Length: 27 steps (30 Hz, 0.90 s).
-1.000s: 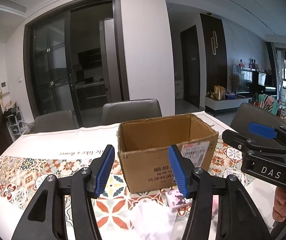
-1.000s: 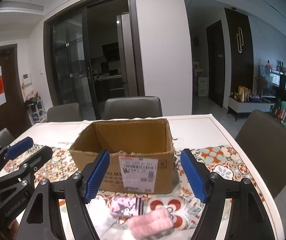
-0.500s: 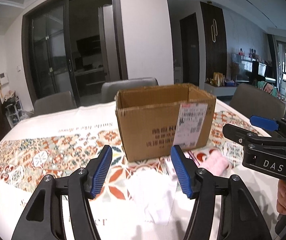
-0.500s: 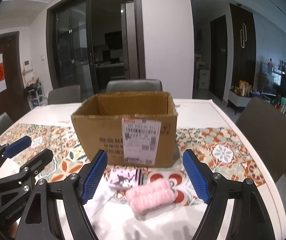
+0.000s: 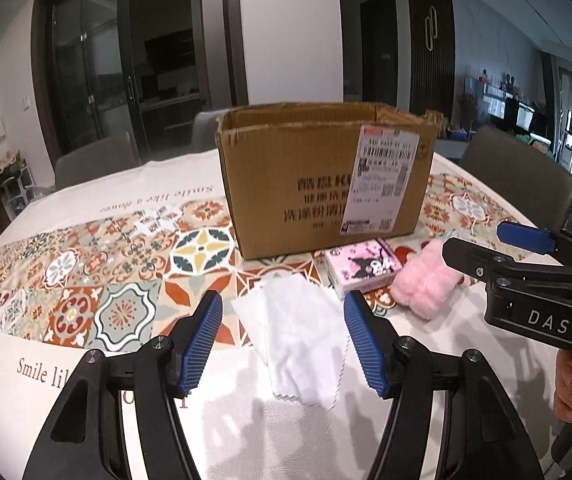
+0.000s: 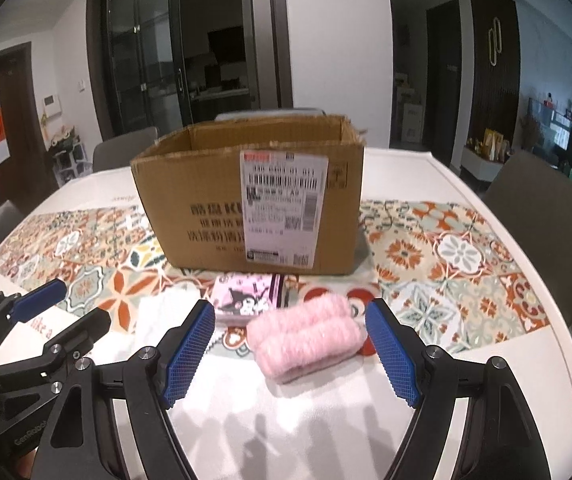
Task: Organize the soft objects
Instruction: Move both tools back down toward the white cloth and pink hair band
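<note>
Since the earlier frames both grippers have been lowered, and the table items are seen larger. Left gripper (image 5: 284,326): jaws opening, nothing grasped, white cloth (image 5: 293,336) framed between them, flat, zigzag-edged. Right gripper (image 6: 289,338): jaws spread, empty, fluffy pink roll (image 6: 305,338) at centre. Pink tissue pack (image 6: 246,298) lies beside it. Cardboard box (image 6: 206,208), upper centre: open-topped, contents hidden.

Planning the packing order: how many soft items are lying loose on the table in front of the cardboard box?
3. A white cloth nearest the left side, a pink printed tissue pack against the box front, and a fluffy pink roll beside it. The box interior is hidden.
</note>
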Available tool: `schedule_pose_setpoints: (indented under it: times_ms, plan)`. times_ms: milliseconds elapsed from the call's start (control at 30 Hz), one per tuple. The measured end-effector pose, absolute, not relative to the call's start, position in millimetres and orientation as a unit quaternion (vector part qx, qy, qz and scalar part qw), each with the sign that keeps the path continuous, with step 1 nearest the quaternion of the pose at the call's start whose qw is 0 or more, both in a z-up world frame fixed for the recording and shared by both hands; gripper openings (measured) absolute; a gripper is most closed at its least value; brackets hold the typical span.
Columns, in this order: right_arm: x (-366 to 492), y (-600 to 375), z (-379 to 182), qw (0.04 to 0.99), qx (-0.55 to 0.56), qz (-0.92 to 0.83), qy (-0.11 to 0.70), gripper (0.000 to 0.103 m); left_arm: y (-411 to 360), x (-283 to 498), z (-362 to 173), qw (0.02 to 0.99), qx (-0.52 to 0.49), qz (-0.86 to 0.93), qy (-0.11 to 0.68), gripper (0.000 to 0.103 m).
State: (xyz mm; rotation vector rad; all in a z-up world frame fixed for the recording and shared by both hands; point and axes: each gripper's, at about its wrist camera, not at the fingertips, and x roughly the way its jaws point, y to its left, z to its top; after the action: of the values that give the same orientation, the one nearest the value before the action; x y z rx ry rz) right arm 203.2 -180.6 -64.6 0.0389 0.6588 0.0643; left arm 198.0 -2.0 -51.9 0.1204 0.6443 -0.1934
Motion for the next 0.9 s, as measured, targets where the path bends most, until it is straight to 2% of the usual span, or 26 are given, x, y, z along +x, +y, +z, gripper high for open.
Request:
schedule_pose_setpoints:
  times_ms: [567, 900]
  plan:
    - [237.2, -184.5, -113.2, 0.916, 0.035, 0.039, 0.398, 0.079, -8.0, 224.6, -90.4, 0.921, 0.061, -0.103, 0.371, 0.066]
    - [249.5, -185.1, -128.9, 0.91, 0.029, 0.026, 0.412, 0.079, -8.7, 238.3, -109.4, 0.913, 0.058, -0.095, 0.392, 0.066]
